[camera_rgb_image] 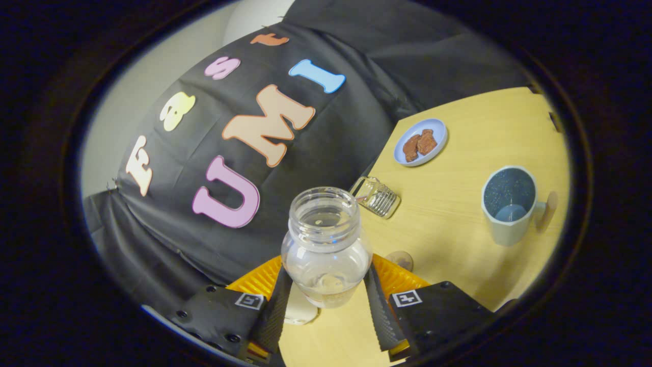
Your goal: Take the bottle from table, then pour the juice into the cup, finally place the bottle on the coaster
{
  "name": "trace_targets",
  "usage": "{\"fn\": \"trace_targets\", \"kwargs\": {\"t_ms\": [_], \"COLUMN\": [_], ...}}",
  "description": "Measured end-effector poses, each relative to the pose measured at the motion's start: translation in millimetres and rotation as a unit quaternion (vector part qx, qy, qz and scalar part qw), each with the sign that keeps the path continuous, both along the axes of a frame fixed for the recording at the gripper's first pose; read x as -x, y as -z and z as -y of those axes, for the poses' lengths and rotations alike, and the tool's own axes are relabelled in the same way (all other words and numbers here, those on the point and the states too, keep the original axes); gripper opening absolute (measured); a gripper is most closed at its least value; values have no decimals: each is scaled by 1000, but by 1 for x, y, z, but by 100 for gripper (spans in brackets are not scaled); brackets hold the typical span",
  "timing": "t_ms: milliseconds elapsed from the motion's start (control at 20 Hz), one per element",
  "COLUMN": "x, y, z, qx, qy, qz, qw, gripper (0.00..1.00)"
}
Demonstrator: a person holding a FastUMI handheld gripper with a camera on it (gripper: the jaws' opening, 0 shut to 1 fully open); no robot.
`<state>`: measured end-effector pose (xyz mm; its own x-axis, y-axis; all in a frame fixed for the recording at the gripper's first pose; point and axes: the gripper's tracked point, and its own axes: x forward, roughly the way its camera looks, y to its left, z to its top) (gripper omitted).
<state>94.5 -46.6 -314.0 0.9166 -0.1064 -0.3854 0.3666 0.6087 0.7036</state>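
Gripper (326,300) fingers are clamping the clear, open-topped plastic bottle (326,244), which is blocking straight ahead. A ribbed glass jar (377,198) is lying just beyond. Bare wooden table (448,229) is sitting open toward the grey-white mug (509,209) and blue snack plate (422,141).

Even indoor light, strong fisheye bending, slightly tilted, soft edges

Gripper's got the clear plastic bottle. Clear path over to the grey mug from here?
Probably yes. The gripper is shut on the clear plastic bottle, and bare wooden table lies between it and the grey mug. The small glass jar sits off that line.
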Motion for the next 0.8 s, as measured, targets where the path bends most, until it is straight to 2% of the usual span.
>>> {"fn": "trace_targets", "kwargs": {"t_ms": [250, 450, 800], "x": [-12, -17, -13], "y": [-18, -20, -30], "z": [9, 22, 54], "qx": [-80, -111, -180], "qy": [29, 52, 120], "qz": [48, 67, 119], "qw": [995, 990, 969], "gripper": [76, 76, 75]}}
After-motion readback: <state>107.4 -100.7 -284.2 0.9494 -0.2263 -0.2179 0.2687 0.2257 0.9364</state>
